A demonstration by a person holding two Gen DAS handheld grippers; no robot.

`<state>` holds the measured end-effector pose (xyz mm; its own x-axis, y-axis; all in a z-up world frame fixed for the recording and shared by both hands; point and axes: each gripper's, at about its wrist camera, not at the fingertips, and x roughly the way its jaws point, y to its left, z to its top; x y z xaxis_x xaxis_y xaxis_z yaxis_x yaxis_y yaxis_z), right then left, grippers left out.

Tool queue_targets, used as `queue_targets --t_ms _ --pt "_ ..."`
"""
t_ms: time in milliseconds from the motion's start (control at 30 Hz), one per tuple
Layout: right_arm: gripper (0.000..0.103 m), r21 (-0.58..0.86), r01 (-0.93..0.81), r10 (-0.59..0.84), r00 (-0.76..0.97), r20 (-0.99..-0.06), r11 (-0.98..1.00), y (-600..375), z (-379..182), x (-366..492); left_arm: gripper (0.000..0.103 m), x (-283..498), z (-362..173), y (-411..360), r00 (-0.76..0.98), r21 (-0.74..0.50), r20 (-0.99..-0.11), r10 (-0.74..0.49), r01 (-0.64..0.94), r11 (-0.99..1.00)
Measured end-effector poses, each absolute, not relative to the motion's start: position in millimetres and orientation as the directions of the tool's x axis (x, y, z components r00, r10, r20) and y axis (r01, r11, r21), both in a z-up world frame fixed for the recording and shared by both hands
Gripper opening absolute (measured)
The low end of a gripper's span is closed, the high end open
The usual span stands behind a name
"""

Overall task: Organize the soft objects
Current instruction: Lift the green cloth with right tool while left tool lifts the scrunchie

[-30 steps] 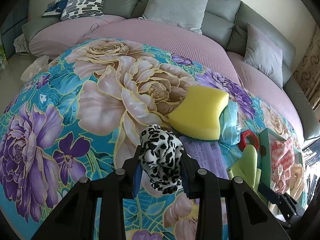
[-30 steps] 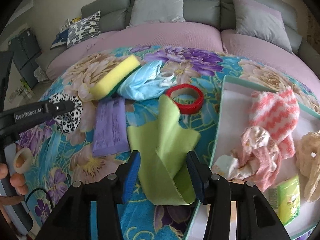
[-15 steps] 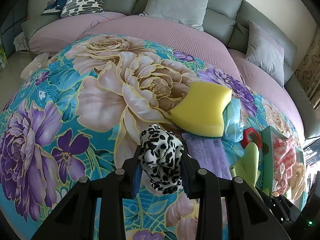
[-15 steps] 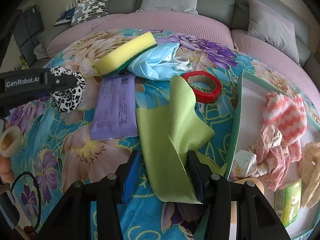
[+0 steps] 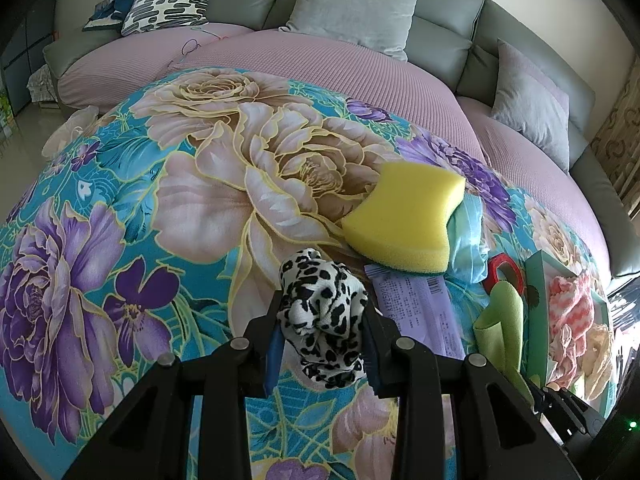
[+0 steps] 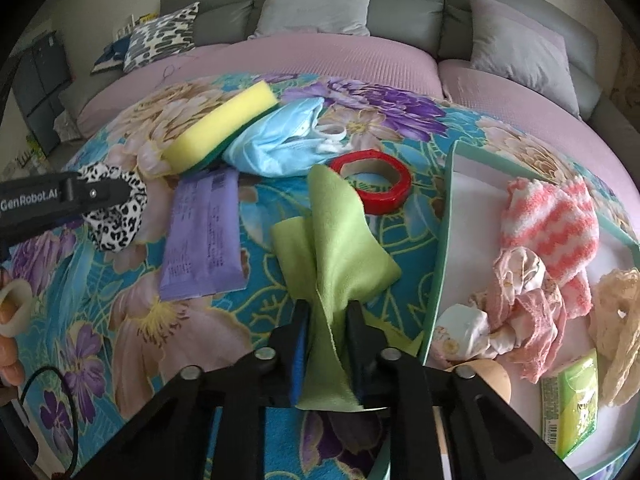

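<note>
The right tongs (image 6: 327,326) have just been closing, and a lime-green felt cloth (image 6: 334,248) is now pinched between them where a moment ago the jaws stood spread on either side of it; the grasp is judged made, so a lift toward the teal-rimmed white tray (image 6: 442,240) just beside it is likely called for next; the cloth is seen folded and rumpled, its far end lying on the floral-printed surface (image 6: 100,320), near a red tape roll (image 6: 374,186); the left tongs (image 5: 322,338) are held unmoved, pressed onto a black-and-white leopard-print fabric scrunchie (image 5: 324,320), bunched and puffy; a pink-and-white striped fluffy towel (image 6: 554,220) is already lying in the tray.
</note>
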<state>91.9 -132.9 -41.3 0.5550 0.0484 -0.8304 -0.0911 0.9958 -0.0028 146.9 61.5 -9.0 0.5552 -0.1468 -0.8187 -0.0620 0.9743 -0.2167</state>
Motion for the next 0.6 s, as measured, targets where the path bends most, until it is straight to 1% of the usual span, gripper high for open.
queue_targets --t_ms 67,267,467,600 --pt "0.012 0.01 -0.085 0.056 0.566 -0.822 0.996 -134.5 -38.3 91.4 0.035 146.7 -8.8 62.0 0.556 -0.217 -0.818 -0.146 -0.064 0.974" --pt "0.011 0.111 -0.084 0.139 0.62 -0.772 0.99 -142.1 -20.0 86.6 0.035 142.8 -2.3 63.6 0.576 -0.22 -0.805 -0.143 -0.066 0.973" --pt "0.011 0.167 -0.08 0.172 0.725 -0.667 0.983 -149.6 20.0 71.0 0.035 131.2 24.1 62.3 0.645 -0.228 -0.751 -0.142 -0.051 0.972" --pt "0.011 0.174 -0.061 0.16 0.753 -0.638 0.983 -156.8 34.2 63.7 0.035 124.4 39.5 51.1 0.678 -0.225 -0.718 -0.157 -0.013 0.974"
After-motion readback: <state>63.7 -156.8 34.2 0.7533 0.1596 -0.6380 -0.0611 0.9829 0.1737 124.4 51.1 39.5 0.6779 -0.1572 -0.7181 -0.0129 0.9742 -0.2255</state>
